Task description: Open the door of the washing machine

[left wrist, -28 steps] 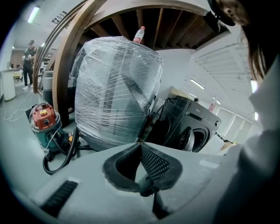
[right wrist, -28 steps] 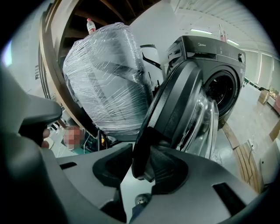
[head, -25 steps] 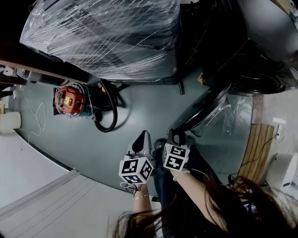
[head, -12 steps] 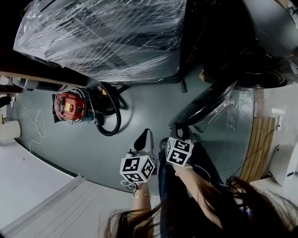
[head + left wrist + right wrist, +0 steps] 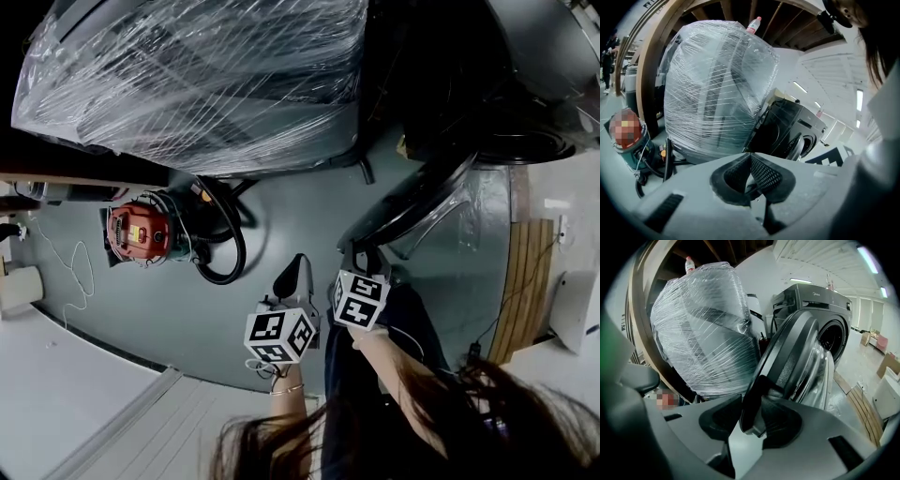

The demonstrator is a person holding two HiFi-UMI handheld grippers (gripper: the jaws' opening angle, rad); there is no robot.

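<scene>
**The right hand-held gripper [image 5: 750, 420] pinches the door [image 5: 797, 352] rim**

Your right hand-held gripper [image 5: 354, 258] has its jaws closed on the dark outer edge of the round door [image 5: 422, 202], which fills the gap between them. The door stands swung out from the front of the one washing machine [image 5: 825, 310], whose drum opening shows behind it.

Just left of the machine stands one tall bulk wrapped in clear film [image 5: 206, 75], with one bottle [image 5: 689, 263] on top. On the floor [image 5: 300, 202] beside it sits one red vacuum cleaner [image 5: 139, 232], its black hose [image 5: 225, 248] looped toward you. A thin white cable [image 5: 70, 244] trails further left, and wooden slats [image 5: 525, 291] lie at the right.

You hold two grippers in all. Your left hand-held gripper [image 5: 750, 164] has its jaws pressed together on nothing and hangs over bare floor, just beside the right one and apart from the door.
</scene>
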